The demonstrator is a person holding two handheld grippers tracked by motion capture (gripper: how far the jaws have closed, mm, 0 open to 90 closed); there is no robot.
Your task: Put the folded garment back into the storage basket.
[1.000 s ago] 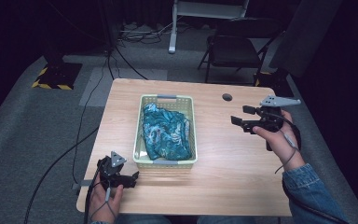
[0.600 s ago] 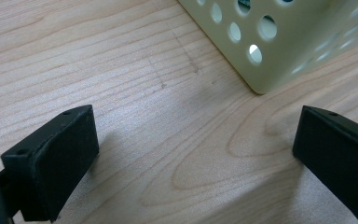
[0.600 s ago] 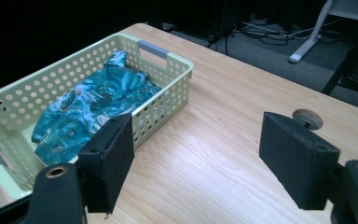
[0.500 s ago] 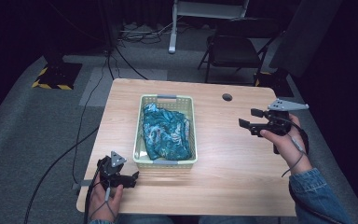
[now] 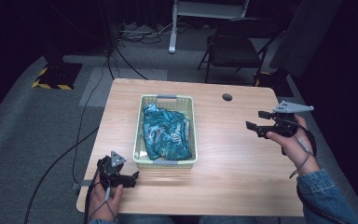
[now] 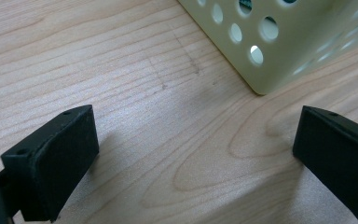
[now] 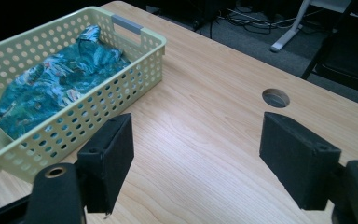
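Lying crumpled in the pale yellow basket [image 5: 168, 161] at mid-table, the teal patterned cloth [image 5: 164, 133] is taken as the work item; its near part is bunched against the near wall, and bare basket floor shows at the near left corner.

Right gripper [image 5: 260, 122]: held above the table at the right edge, well apart from the basket, jaws spread wide, nothing between them. In its own view the jaws frame bare wood, with the basket off to the left.

Left gripper [image 5: 129, 178]: resting low at the near left corner of the table [image 5: 233, 177], just beside the basket's near left corner, jaws also wide apart and empty.

Risks, as judged:
- The basket looks light. A one-sided pull on the cloth is likely to drag or tip it, since nothing pins it.
- Fabric could be snagged on the perforated wall if grabbed near the rim.
- Only a top fold may be caught, so the cloth could slip out mid-lift.
- The left gripper is close enough to bump the basket corner if swung in.

Hard to tell:
- What kind of garment it is, and whether more than one piece is there.
- Anything beneath the cloth is covered.
- Whether the left jaws touch the wood cannot be told.
- The round cable hole [image 5: 227, 97] at far right is seen, but its depth is dark.
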